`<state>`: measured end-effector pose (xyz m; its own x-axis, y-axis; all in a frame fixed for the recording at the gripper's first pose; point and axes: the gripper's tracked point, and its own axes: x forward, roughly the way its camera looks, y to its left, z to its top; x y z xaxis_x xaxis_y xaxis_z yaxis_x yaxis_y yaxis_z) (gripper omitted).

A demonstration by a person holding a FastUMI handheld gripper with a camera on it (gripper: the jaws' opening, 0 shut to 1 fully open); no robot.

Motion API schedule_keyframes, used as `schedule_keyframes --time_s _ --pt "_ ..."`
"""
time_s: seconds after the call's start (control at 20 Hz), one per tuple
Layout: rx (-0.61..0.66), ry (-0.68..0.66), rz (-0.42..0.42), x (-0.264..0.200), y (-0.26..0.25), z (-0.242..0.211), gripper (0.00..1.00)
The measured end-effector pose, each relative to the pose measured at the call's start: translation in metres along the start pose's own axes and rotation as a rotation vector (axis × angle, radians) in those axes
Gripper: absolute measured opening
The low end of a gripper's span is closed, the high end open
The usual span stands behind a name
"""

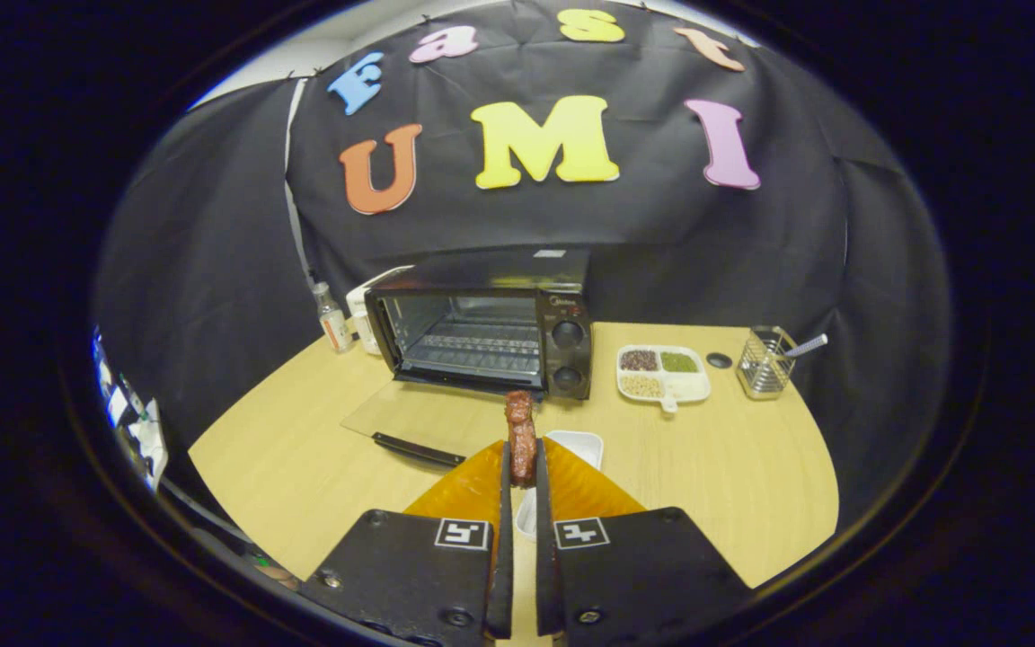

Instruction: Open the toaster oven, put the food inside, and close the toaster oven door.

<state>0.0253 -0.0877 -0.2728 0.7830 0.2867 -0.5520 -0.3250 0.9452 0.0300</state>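
A black toaster oven (490,332) stands at the back of the wooden table (302,458), its glass door (414,422) folded flat down onto the table toward me. The wire rack (473,346) inside is bare. My gripper (522,467) is shut on a brown, lumpy piece of food (520,431) that stands upright between the fingertips and pokes above them. The food hangs above the table, just in front of the oven's knob panel and to the right of the open door's handle (417,449).
A white dish (579,445) lies right under and behind the fingers. Right of the oven sit a divided white tray of grains (661,373), a small dark disc (719,360) and a wire holder (765,362). A bottle (331,325) and a white box (363,314) stand left of the oven.
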Motion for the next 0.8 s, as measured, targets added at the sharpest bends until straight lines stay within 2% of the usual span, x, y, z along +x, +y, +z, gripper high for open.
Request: schedule_keyframes --time_s 0.15,0.35,0.8 --pt "-0.075 -0.056 -0.032 0.010 0.025 0.008 0.13" --pt "-0.108 -0.065 -0.038 0.043 0.062 0.004 0.13" --pt "0.075 -0.108 -0.038 0.123 0.108 0.015 0.13"
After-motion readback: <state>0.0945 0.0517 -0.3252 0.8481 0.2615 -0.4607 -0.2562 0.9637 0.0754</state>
